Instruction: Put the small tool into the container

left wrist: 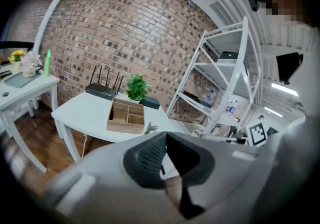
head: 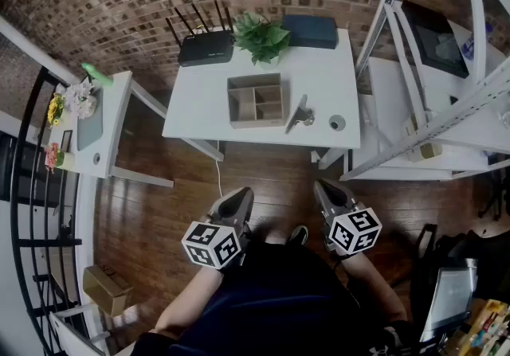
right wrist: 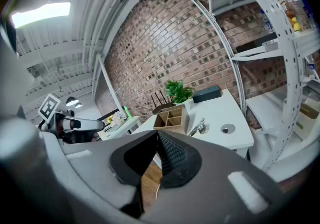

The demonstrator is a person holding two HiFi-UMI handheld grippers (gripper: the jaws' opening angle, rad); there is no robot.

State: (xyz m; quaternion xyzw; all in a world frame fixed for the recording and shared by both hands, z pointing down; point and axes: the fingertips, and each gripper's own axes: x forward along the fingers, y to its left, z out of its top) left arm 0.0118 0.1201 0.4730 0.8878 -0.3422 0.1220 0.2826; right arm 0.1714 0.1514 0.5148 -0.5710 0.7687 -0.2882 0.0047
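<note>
Left gripper [head: 239, 197] and right gripper [head: 323, 187] were both clamped shut on nothing, hanging well short of the white table [head: 199, 99]; the small tool [head: 299, 115] lay just right of the wooden container [head: 231, 103]; I'd open the right one early and come in from the front; the router [head: 205, 48] and plant [head: 261, 37] sat behind, nothing blocking.

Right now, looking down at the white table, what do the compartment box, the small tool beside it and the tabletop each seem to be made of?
Compartment box: probably unfinished wood or fibreboard, judging by its matt tan walls and dividers.
Small tool: likely metal, silvery with bright glints, though it is too small to be sure.
Tabletop: a smooth white surface, perhaps laminate or painted board; the look does not settle which.
</note>
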